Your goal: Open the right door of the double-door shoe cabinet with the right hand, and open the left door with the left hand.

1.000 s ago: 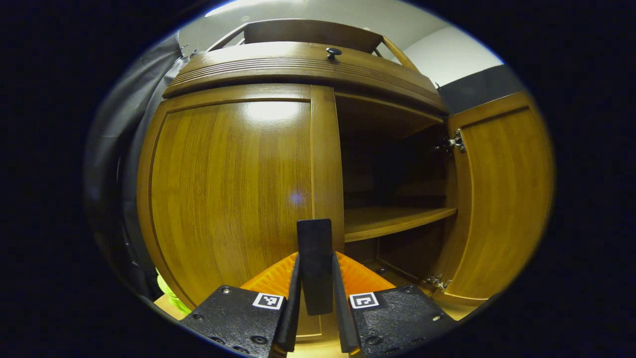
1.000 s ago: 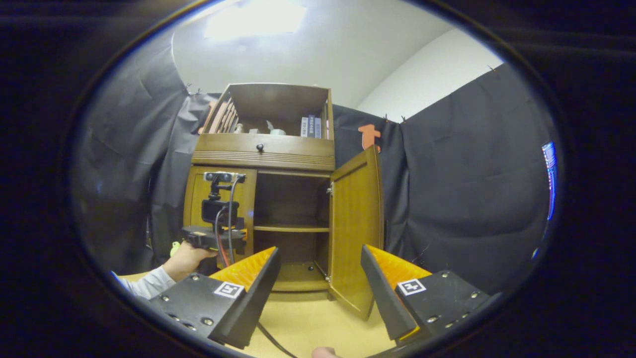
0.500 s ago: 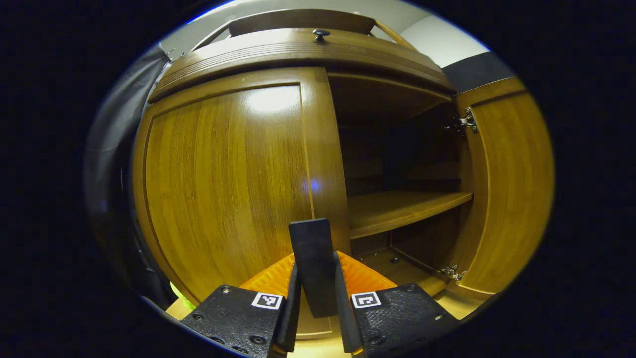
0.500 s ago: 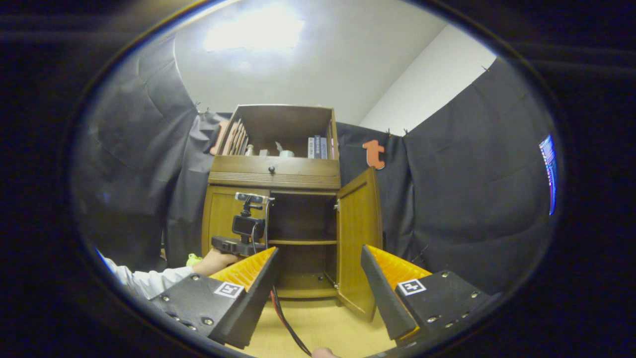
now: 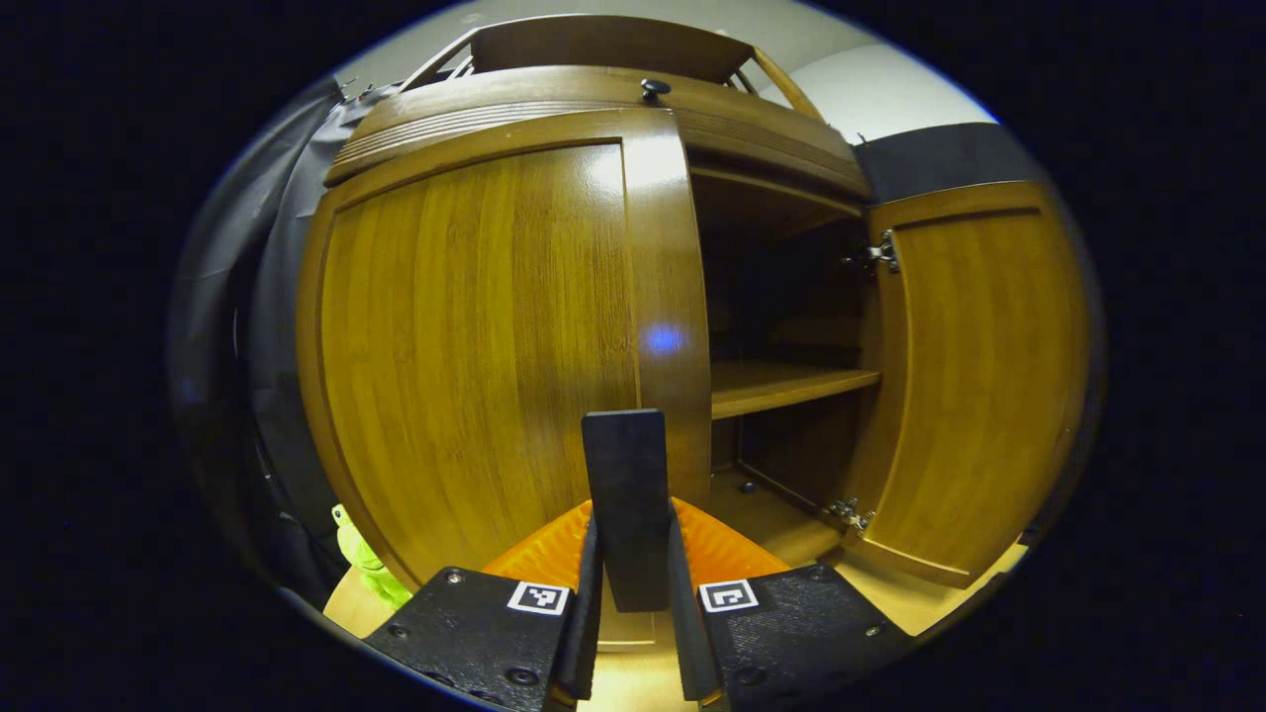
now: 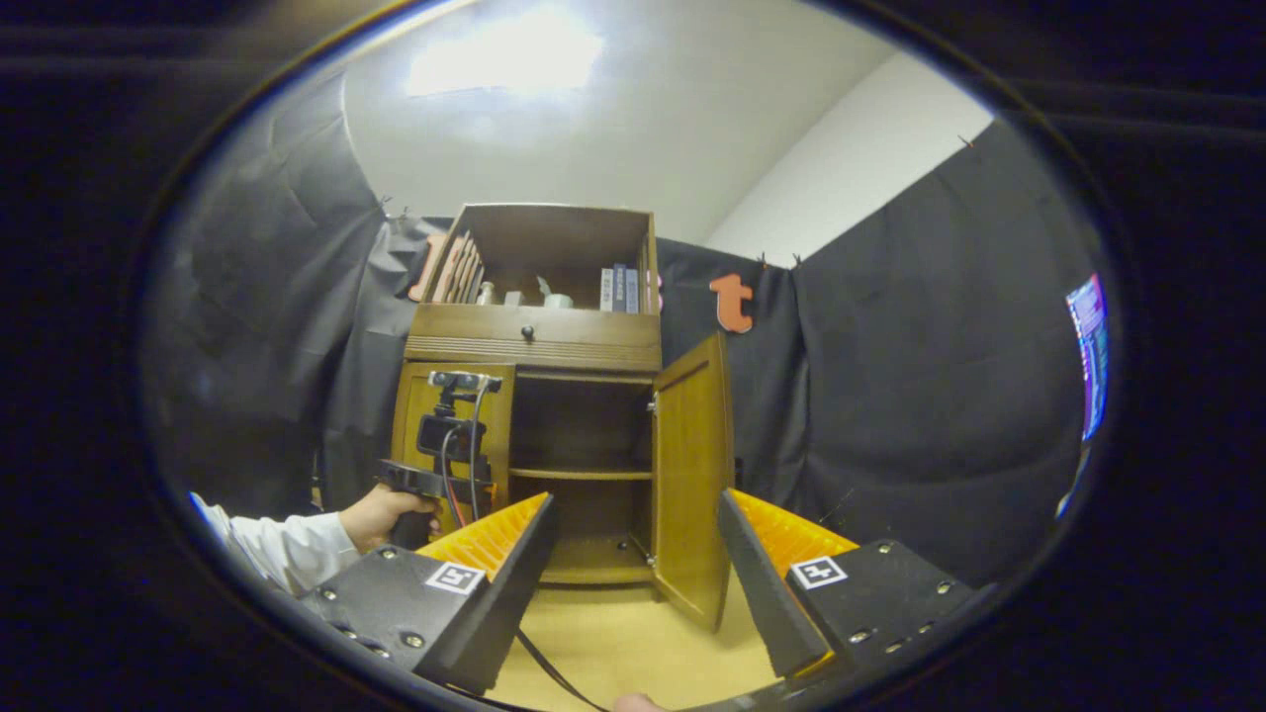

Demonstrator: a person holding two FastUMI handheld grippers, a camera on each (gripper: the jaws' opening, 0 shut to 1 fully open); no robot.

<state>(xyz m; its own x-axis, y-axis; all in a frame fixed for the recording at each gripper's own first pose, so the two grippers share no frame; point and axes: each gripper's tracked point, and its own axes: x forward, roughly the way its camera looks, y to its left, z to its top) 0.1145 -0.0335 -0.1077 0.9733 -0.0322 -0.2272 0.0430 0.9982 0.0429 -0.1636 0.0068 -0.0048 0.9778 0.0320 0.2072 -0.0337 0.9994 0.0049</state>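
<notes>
The right door stands wide, baring open shelves; the left door blocks its half.

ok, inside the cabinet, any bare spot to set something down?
Bare: the middle shelf and cabinet floor, between the left door and open right door. Crowded: the top cubby with books.

White sleeve; black/orange gripper.

Bright ceiling light, glare on door, fisheye-bent edges
</notes>
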